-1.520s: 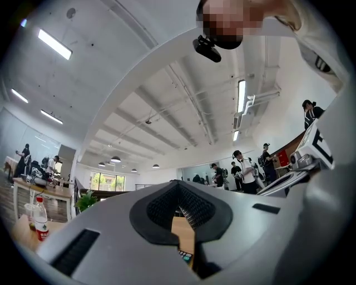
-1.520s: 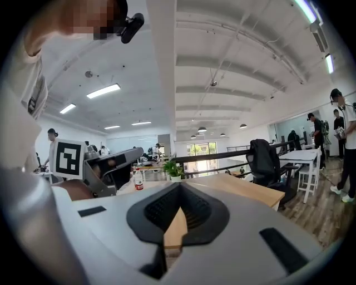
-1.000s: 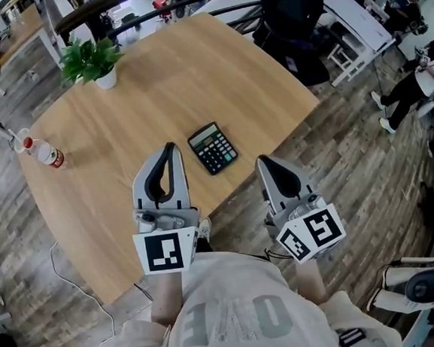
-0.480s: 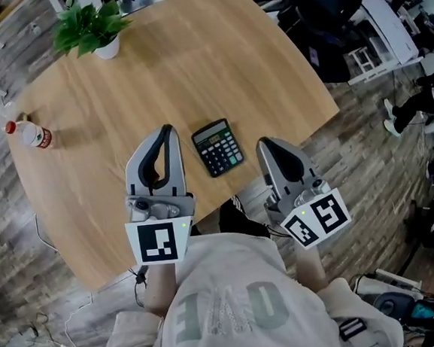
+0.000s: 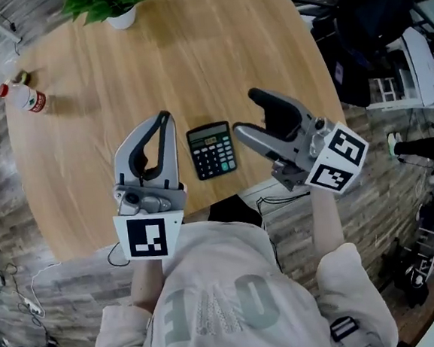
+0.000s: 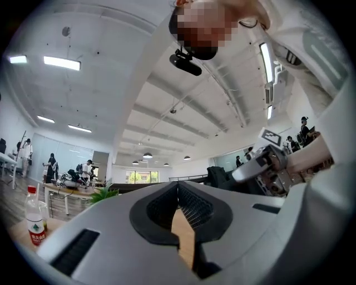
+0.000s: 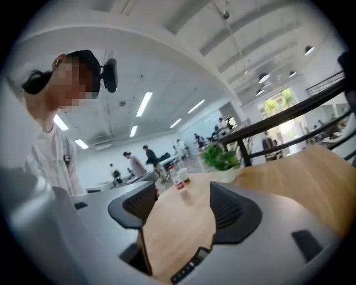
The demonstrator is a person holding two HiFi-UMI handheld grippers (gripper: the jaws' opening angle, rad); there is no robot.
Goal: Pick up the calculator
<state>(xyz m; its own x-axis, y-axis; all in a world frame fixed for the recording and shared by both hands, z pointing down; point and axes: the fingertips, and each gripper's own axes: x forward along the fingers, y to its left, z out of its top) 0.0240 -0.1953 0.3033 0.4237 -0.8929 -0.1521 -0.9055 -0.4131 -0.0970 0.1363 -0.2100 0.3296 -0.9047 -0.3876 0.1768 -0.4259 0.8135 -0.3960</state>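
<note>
1. Calculator [image 5: 211, 150] lies flat on the counter [image 5: 78, 143] close to the near edge. Long axis runs near-far, display at far end.
2. Left hand-held gripper [image 5: 165, 120] is just left of it, jaws pressed together, empty.
3. Right hand-held gripper [image 5: 246, 113] is just right of it, jaws just opened, spread wide, pinching nothing.

Potted plant [image 5: 107, 1], bottle [image 5: 21, 97] (red-capped), wooden table [image 5: 192, 58]

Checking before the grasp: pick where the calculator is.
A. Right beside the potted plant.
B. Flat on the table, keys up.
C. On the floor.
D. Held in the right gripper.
B: the calculator lies keys up on the wooden table, near the edge closest to the person.
</note>
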